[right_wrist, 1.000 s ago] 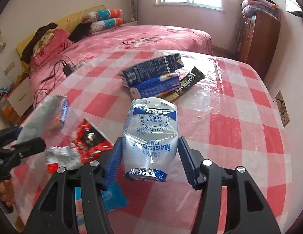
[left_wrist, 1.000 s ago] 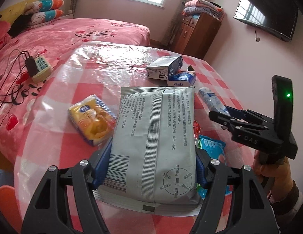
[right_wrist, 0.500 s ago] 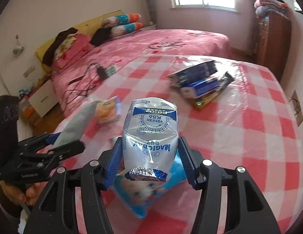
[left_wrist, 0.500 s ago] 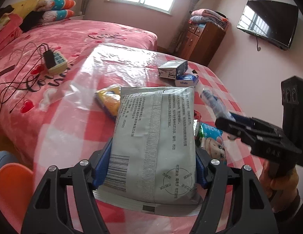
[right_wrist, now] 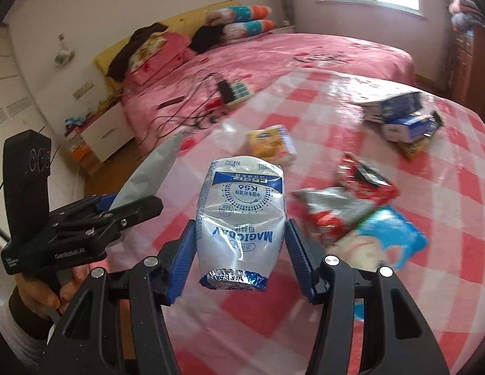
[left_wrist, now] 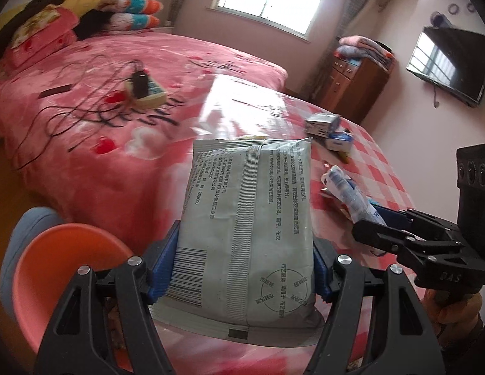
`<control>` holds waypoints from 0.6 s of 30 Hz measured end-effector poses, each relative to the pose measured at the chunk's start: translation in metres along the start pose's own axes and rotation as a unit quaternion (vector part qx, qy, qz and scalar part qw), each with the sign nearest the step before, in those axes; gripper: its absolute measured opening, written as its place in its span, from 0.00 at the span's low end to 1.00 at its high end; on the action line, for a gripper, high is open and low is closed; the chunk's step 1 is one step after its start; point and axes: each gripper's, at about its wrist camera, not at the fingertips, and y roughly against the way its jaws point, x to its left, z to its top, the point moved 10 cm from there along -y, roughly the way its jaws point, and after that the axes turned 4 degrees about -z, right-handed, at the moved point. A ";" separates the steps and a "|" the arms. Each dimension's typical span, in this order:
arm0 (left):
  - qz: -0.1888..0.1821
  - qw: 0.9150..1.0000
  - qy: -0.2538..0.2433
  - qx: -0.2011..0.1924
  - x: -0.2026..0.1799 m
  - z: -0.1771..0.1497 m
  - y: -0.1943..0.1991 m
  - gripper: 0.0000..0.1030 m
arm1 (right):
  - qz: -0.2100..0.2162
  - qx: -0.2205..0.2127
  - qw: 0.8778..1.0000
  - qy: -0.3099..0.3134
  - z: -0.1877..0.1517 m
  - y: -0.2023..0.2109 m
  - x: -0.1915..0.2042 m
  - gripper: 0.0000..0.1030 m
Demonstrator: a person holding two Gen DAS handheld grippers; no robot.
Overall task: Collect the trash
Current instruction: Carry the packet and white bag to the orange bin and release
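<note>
- left gripper (left_wrist: 245,268) pinching grey foil packet (left_wrist: 252,218), held off the table edge, orange bin (left_wrist: 58,281) just left
- right gripper (right_wrist: 239,256) pinching white-blue milk pouch (right_wrist: 242,212) above checkered table (right_wrist: 445,187)
- yellow snack bag (right_wrist: 272,145), red wrapper (right_wrist: 345,200), blue packet (right_wrist: 386,240), cartons (right_wrist: 398,115) lying on table

The right gripper (right_wrist: 239,256) clamps a white-and-blue milk pouch (right_wrist: 241,215) between its blue pads, above the red-checked table (right_wrist: 430,187). To the left, a hand (right_wrist: 39,293) holds the left gripper (right_wrist: 139,200), pinching a grey packet (right_wrist: 148,172). On the table lie a yellow snack pack (right_wrist: 270,145), a red wrapper (right_wrist: 345,200), a light blue packet (right_wrist: 386,243) and blue cartons (right_wrist: 398,115).
</note>
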 end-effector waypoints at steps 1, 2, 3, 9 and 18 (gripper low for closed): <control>0.005 1.000 0.004 -0.002 0.007 -0.001 0.005 0.69 | 0.007 0.002 1.000 0.005 0.001 -0.002 0.010 0.55; 0.012 1.000 0.010 -0.005 0.016 -0.002 0.011 0.69 | 0.012 0.003 1.000 0.009 0.002 -0.004 0.017 0.55; 0.020 1.000 0.016 -0.009 0.025 -0.003 0.017 0.69 | 0.019 0.005 1.000 0.014 0.003 -0.006 0.025 0.55; 0.063 0.996 0.052 -0.025 0.080 -0.011 0.047 0.69 | 0.053 0.017 0.997 0.048 0.008 -0.019 0.078 0.55; 0.117 0.987 0.110 -0.027 0.149 -0.036 0.069 0.69 | 0.103 0.040 0.988 0.104 0.005 -0.047 0.156 0.56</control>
